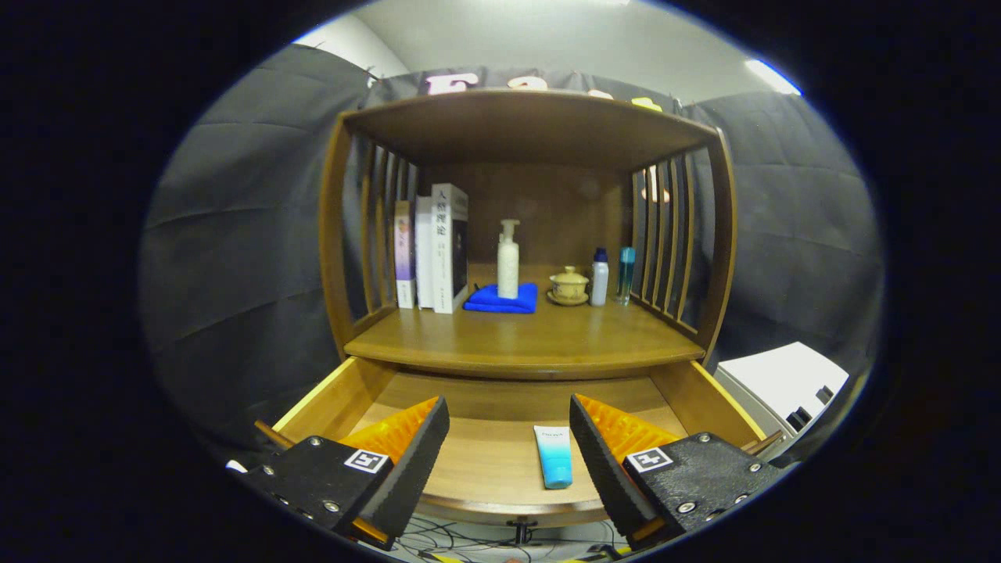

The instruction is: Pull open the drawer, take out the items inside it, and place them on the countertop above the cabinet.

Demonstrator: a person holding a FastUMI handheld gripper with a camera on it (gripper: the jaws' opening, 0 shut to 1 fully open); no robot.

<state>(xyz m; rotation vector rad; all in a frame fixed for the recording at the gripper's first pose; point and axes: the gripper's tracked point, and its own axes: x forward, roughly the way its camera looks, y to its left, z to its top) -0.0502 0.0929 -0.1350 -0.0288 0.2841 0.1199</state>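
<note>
The wooden drawer (344, 391) stands pulled out below the countertop (516, 340). On its floor lies a small tube (553, 456), white at the far end and blue at the near end, close to the right finger. My gripper (508, 430) hovers over the drawer, open wide, with nothing between its fingers. The tube rests between the fingers, nearer the right one, below their level.
At the back of the countertop stand three books (432, 250), a white pump bottle (508, 262) on a folded blue cloth (502, 299), a lidded teacup (568, 285) and two small bottles (612, 276). Slatted sides and a shelf top enclose it. A white unit (782, 383) sits right. Cables lie below.
</note>
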